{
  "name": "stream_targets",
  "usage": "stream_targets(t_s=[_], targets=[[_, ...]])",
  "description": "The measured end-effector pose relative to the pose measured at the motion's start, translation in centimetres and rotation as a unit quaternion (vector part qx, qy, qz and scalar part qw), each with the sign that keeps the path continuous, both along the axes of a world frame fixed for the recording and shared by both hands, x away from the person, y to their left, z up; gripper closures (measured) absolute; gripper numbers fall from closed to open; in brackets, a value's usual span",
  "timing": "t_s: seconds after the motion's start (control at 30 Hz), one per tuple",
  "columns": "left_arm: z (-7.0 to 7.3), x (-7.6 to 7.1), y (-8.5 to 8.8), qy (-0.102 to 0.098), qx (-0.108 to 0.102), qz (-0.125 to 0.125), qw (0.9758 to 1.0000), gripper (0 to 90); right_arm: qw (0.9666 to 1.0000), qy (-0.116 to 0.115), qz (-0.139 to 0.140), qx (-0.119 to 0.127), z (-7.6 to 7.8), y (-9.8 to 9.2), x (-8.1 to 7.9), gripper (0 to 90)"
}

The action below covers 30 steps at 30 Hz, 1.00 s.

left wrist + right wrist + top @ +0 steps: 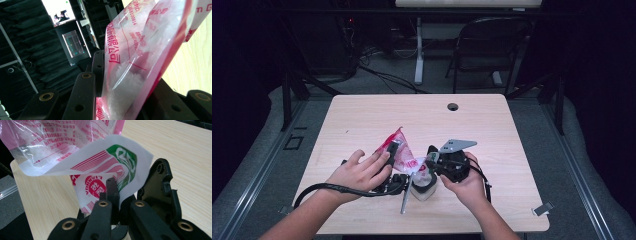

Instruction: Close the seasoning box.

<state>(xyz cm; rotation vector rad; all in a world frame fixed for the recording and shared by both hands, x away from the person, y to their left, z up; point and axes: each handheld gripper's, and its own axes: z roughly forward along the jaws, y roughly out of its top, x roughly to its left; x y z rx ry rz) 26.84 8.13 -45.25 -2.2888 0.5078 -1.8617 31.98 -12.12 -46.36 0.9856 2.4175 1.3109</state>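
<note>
Both grippers were closed on the same soft plastic bag. Nearest in the right gripper view, the right gripper (117, 195) was seen with its jaws pinched fully together on a folded white corner of the bag (82, 157), the flap printed in red stripes and a green mark curling over the jaw tips. Just beyond that pinch, the clear pink-edged body of the bag rose up and away from the jaws, with white grains visible through the film. In the left gripper view, the left gripper (120, 85) was seen with its jaws partly closed on the fuller part of the bag, the film bulging between them and the coarse white crystals (130, 80) packed against the pads.

In the high view the bag (399, 147) was held between the two hands, just above the wooden table (512, 130), with a clear cup (422, 187) directly under the right gripper and a slim grey tool (404, 200) lying beside it.

The bag was judged limp and fairly light, its contents loose and free to shift, so that it would sag and swing from whatever edge was gripped. The film was judged slippery and easy to tear. A hold on the flat sealed margin was judged safest, with the other grip kept on the grain-filled body, where the bulk gives the jaws something to bite.
</note>
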Motion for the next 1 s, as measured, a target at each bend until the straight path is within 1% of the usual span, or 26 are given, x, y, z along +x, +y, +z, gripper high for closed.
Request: stream_targets(t_s=[0.07, 0.1, 0.17, 0.2, 0.23, 0.3, 0.33, 0.37, 0.4, 0.43, 0.47, 0.5, 0.6, 0.63, 0.67, 0.7, 0.73, 0.77, 0.87, 0.9, 0.93, 0.97, 1.0], targets=[[-0.1, 0.0, 0.0, 0.000, 0.000, -0.001, 1.0000, 73.7, 1.0000, 0.000, -0.002, 0.000, -0.1, 0.1, 0.0, 90.0], [0.0, 0.0, 0.0, 0.002, 0.004, 0.002, 1.0000, 73.8, 1.0000, 0.000, -0.002, 0.001, -0.1, 0.1, 0.0, 90.0], [-0.1, 0.0, 0.0, -0.003, 0.004, 0.000, 1.0000, 73.8, 1.0000, 0.001, -0.001, 0.001, -0.1, 0.1, 0.0, 90.0], [-0.1, 0.0, 0.0, -0.005, 0.008, 0.001, 1.0000, 73.8, 1.0000, 0.001, 0.000, 0.004, -0.2, 0.1, 0.1, 90.0], [-0.2, 0.0, 0.0, -0.003, 0.011, 0.004, 0.9999, 73.8, 1.0000, 0.001, -0.001, 0.003, -0.2, 0.1, 0.1, 90.0], [-0.3, 0.0, 0.0, -0.006, 0.008, 0.000, 1.0000, 73.9, 1.0000, 0.002, 0.000, 0.001, -0.3, 0.2, 0.1, 90.0], [-0.4, 0.0, 0.0, -0.007, 0.013, 0.000, 0.9999, 73.8, 1.0000, 0.003, -0.001, 0.000, -0.4, 0.2, 0.1, 90.0], [-0.5, 0.0, 0.0, -0.003, 0.009, 0.003, 1.0000, 73.9, 1.0000, 0.003, -0.001, -0.002, -0.4, 0.2, 0.2, 90.0], [-0.6, 0.0, 0.0, -0.007, 0.012, 0.001, 0.9999, 73.9, 1.0000, 0.005, -0.001, -0.002, -0.5, 0.2, 0.2, 90.0], [-0.8, 0.1, 0.1, -0.003, 0.008, 0.001, 1.0000, 74.0, 1.0000, 0.005, -0.002, 0.000, -0.6, 0.2, 0.2, 90.0], [-0.8, 0.1, 0.0, -0.009, 0.016, 0.000, 0.9998, 74.0, 1.0000, 0.006, -0.002, 0.000, -0.6, 0.3, 0.3, 90.0], [-0.8, 0.1, 0.0, -0.009, 0.017, -0.001, 0.9998, 74.0, 1.0000, 0.006, -0.003, -0.002, -0.7, 0.3, 0.3, 90.0], [-1.0, 0.1, 0.1, -0.009, 0.015, -0.002, 0.9998, 74.0, 1.0000, 0.008, -0.001, -0.005, -0.8, 0.3, 0.4, 90.0], [-1.1, 0.1, 0.1, -0.007, 0.017, 0.000, 0.9998, 74.0, 0.9999, 0.009, -0.001, -0.005, -0.9, 0.4, 0.4, 90.0], [-1.1, 0.1, 0.1, -0.013, 0.020, -0.001, 0.9997, 74.0, 0.9999, 0.009, 0.001, -0.006, -0.9, 0.4, 0.4, 90.0], [-1.2, 0.1, 0.1, -0.013, 0.020, -0.002, 0.9997, 74.0, 0.9999, 0.010, -0.001, -0.004, -1.0, 0.4, 0.4, 90.0], [-1.2, 0.1, 0.1, -0.010, 0.022, 0.000, 0.9997, 74.1, 0.9999, 0.010, -0.002, -0.005, -1.0, 0.4, 0.4, 90.0], [-1.3, 0.1, 0.1, -0.014, 0.020, -0.002, 0.9997, 74.3, 0.9999, 0.009, -0.002, -0.005, -1.1, 0.5, 0.5, 90.0], [-1.5, 0.1, 0.1, -0.016, 0.017, -0.004, 0.9997, 74.4, 0.9999, 0.011, -0.001, -0.008, -1.2, 0.5, 0.5, 90.0], [-1.5, 0.1, 0.1, -0.017, 0.018, -0.006, 0.9997, 74.5, 0.9999, 0.012, 0.000, -0.008, -1.2, 0.5, 0.5, 90.0], [-1.5, 0.0, 0.0, -0.014, 0.023, -0.003, 0.9996, 74.5, 0.9999, 0.013, 0.000, -0.009, -1.2, 0.5, 0.6, 90.0], [-1.6, 0.0, 0.1, -0.019, 0.022, -0.006, 0.9996, 74.6, 0.9999, 0.012, -0.001, -0.009, -1.3, 0.5, 0.6, 90.0], [-1.6, 0.0, 0.1, -0.018, 0.023, -0.005, 0.9996, 74.6, 0.9999, 0.011, -0.001, -0.009, -1.3, 0.5, 0.6, 90.0]])
